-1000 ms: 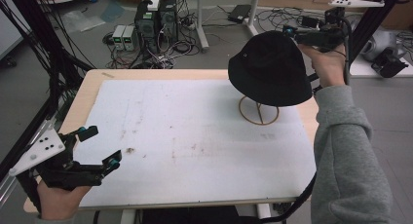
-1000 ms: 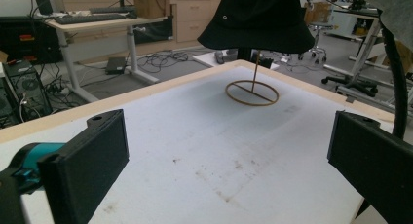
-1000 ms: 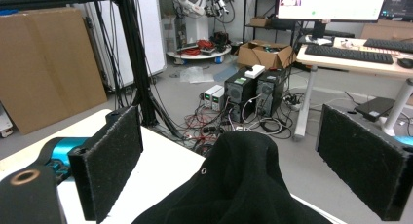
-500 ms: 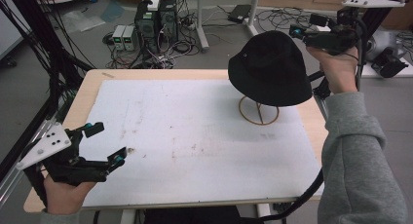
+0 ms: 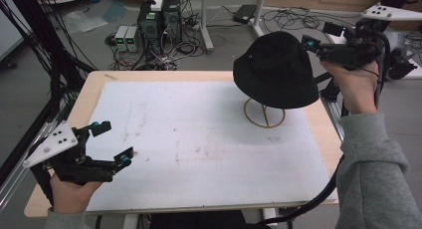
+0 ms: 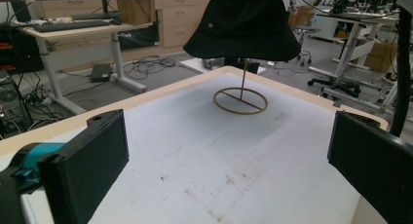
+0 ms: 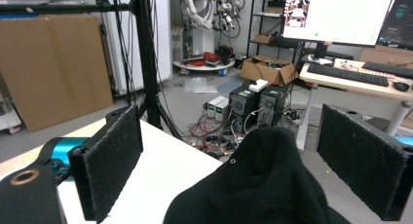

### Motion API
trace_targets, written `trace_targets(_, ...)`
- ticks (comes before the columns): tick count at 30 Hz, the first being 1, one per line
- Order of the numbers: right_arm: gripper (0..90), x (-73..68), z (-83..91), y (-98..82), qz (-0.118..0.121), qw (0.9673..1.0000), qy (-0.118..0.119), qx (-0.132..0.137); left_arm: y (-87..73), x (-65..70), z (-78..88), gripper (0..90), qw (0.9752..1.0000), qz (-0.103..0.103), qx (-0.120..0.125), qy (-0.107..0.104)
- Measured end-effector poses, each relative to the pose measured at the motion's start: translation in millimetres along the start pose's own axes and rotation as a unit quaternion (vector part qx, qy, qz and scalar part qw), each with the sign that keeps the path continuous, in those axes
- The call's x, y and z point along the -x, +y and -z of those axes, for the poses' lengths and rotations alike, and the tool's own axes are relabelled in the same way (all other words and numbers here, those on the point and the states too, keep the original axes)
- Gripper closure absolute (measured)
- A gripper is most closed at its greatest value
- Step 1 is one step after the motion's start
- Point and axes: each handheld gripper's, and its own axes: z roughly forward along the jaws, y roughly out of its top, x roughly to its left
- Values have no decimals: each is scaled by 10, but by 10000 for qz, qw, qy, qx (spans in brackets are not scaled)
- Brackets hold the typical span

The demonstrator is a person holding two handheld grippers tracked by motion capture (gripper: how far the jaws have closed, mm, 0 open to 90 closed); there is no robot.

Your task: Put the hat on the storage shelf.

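Observation:
A black bucket hat (image 5: 273, 69) sits on a thin wooden stand with a ring base (image 5: 264, 114) at the back right of the white mat (image 5: 199, 139). My right gripper (image 5: 318, 36) is held high just right of the hat's crown, open, with nothing between its jaws. In the right gripper view the hat (image 7: 263, 185) lies below and between the wide-apart jaws of the right gripper (image 7: 234, 151). My left gripper (image 5: 115, 142) hovers open over the mat's near left corner. The left gripper view looks across the mat at the hat (image 6: 243, 24) and the ring base (image 6: 241, 101), past the open left gripper (image 6: 229, 160).
The wooden table's edge (image 5: 318, 124) runs close by the stand on the right. Computer towers (image 5: 159, 17) and tangled cables lie on the floor beyond the table. Black frame poles (image 5: 40, 50) stand at the left. The mat's middle is bare, with faint stains.
My right gripper has shifted a little to the right beside the hat. The left gripper has crept slightly forward and right over the mat. The hat has not moved.

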Motion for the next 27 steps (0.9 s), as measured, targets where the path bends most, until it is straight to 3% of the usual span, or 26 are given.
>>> trace_targets(12,92,-111,115,-339,-135,9999,102,-23,-6,40,-5,17,10000,-22,-40,27)
trace_targets(27,92,-256,279,-554,-33,9999,126,66,-1,41,8,17,10000,-27,-12,38)
